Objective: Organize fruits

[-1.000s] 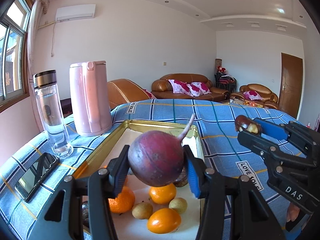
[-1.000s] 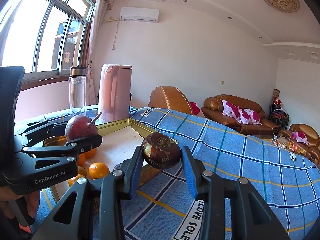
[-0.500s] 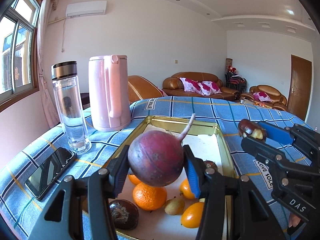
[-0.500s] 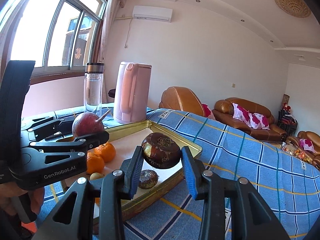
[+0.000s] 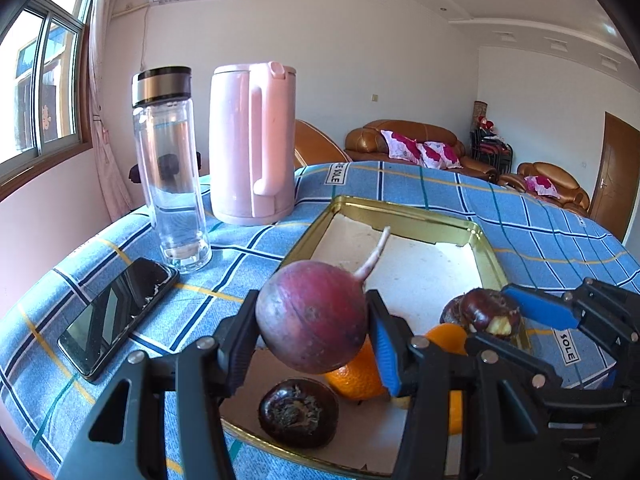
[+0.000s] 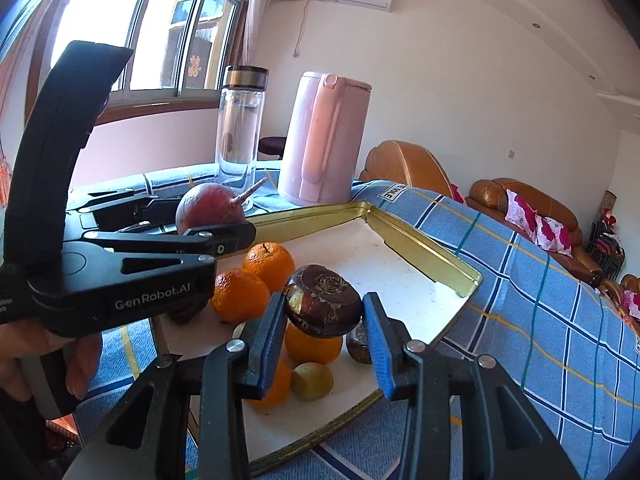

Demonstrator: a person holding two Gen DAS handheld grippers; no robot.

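Note:
My left gripper is shut on a round red radish with a pale root, held above the near left part of the gold tray. My right gripper is shut on a dark brown water chestnut, held over the tray's near end. In the tray lie several oranges, a small green fruit and more water chestnuts. The right gripper with its chestnut shows at the right of the left wrist view. The left gripper with the radish shows at the left of the right wrist view.
A pink kettle and a clear glass bottle stand behind the tray's left side. A black phone lies on the blue checked tablecloth near the left edge. Brown sofas stand beyond the table.
Both grippers have moved left and closer to the tray with their loads. The radish and the chestnut now hang over the fruit at the tray's near end.

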